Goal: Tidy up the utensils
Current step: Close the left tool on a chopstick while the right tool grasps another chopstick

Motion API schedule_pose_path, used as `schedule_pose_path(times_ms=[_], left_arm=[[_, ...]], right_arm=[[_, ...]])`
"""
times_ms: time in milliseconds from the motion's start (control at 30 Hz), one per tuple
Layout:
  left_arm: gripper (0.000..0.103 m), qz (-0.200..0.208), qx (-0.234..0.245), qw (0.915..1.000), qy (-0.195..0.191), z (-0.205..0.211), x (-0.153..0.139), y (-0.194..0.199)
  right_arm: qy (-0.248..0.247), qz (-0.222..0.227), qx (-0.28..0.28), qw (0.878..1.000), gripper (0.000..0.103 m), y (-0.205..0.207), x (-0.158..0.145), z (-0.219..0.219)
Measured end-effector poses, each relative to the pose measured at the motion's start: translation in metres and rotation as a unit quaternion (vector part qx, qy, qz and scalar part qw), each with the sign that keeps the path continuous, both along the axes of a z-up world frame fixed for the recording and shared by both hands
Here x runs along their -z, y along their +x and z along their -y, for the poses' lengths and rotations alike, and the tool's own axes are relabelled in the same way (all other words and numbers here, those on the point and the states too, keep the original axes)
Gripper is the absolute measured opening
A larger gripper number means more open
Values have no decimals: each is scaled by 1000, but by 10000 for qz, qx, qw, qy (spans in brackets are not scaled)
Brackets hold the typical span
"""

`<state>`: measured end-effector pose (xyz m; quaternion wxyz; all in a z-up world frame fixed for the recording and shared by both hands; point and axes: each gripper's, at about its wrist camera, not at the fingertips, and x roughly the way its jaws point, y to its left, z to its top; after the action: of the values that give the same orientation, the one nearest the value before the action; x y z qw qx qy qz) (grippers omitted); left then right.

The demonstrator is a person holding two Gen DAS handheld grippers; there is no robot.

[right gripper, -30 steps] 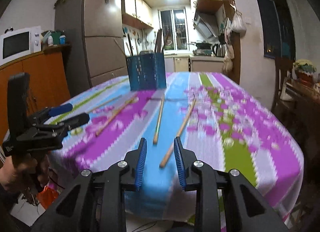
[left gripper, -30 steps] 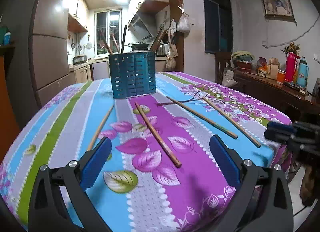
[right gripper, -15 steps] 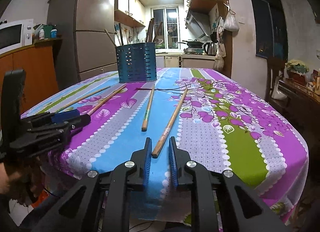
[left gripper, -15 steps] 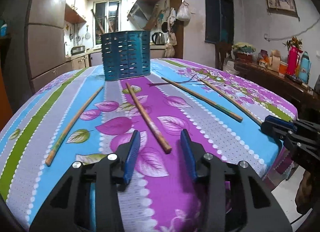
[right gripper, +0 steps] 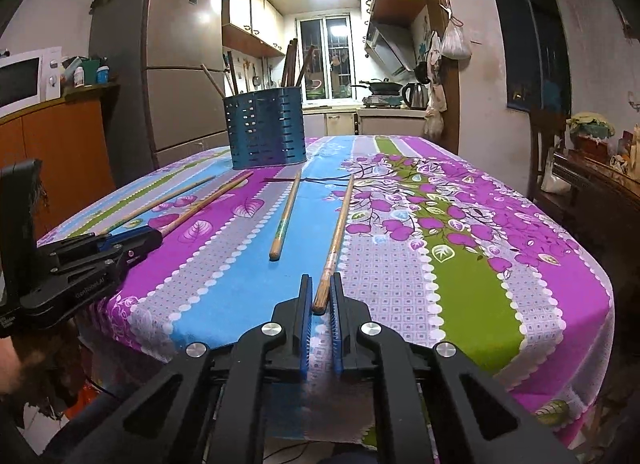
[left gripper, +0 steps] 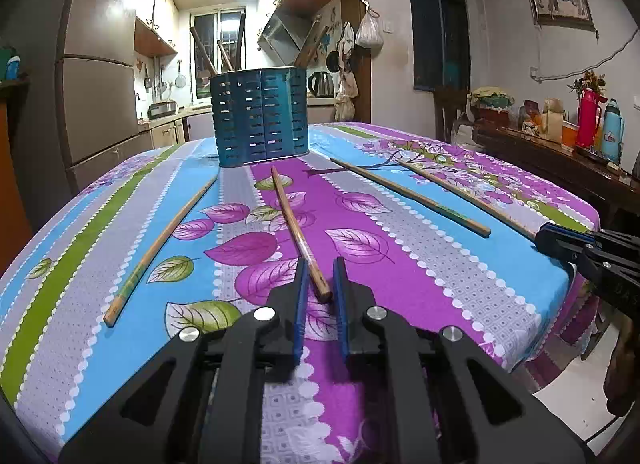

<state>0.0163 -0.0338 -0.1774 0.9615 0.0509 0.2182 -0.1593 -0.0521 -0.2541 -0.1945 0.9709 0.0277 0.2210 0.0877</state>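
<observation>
Several long wooden chopsticks lie on the floral tablecloth point(left gripper: 400, 264). A blue slotted utensil holder point(left gripper: 261, 121) with sticks in it stands at the far end; it also shows in the right wrist view point(right gripper: 266, 129). My left gripper point(left gripper: 319, 276) is narrowed around the near end of the middle chopstick point(left gripper: 294, 220), pads on either side of its tip. My right gripper point(right gripper: 321, 289) is narrowed around the near end of the rightmost chopstick point(right gripper: 340, 220). Both sticks still rest on the cloth.
One chopstick point(left gripper: 160, 240) lies to the left and another point(left gripper: 408, 196) between the two gripped ones. A fridge point(right gripper: 176, 64) and a cupboard with a microwave point(right gripper: 24, 80) stand at the left. A sideboard with flasks point(left gripper: 592, 124) stands at the right. The table's near edge drops off just below both grippers.
Both grippers moved forward onto the table and their jaws narrowed, the left from wide open, each coming to flank the near end of a chopstick.
</observation>
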Motion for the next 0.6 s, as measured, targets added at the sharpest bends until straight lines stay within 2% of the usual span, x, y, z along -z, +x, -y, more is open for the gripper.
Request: schedule_pose_path(times_ms=[267,600], left_arm=[[12,228,4,9997,-20,-1,6,-6],[6,208,13,9998,-58,-6,2,-5]], right_arm=[[-22,129,50,9999,11,-1,4,-2],[99,292,200,9993,8,-9,4,2]])
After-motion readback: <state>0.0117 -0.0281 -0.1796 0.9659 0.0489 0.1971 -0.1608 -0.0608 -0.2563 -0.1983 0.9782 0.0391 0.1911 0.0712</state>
